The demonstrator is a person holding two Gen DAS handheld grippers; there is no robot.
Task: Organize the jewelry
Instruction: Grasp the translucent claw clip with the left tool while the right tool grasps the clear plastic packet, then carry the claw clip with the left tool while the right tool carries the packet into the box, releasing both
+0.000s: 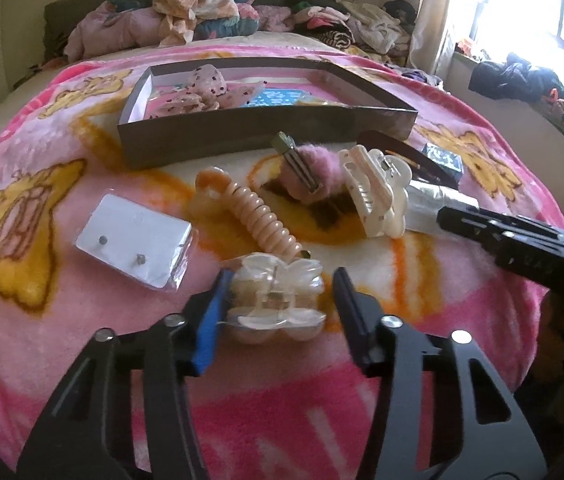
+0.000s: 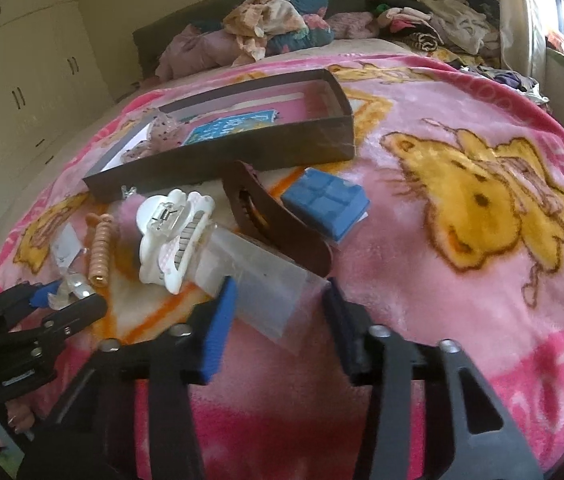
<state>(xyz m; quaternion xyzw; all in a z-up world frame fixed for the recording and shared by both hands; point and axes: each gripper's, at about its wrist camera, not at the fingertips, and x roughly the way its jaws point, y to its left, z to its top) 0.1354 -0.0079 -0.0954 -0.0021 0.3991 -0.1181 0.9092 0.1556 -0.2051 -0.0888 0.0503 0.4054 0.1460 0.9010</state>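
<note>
Left gripper straddled a clear clip, grip unclear; coil tie ahead. Right gripper straddled a clear packet, grip unclear; white clip beyond.

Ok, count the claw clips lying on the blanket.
2. A clear clip lies between the left tool's fingers; a white clip lies further off, by the pink pom-pom. Others may be hidden in the box.

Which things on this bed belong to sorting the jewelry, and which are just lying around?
Part of the job:
- clear claw clip, between the left gripper fingers
- clear packet, at the right gripper
- white claw clip
- spiral hair tie
- earring card
- box

Just lying about:
- heaped clothes
- pink blanket
</note>
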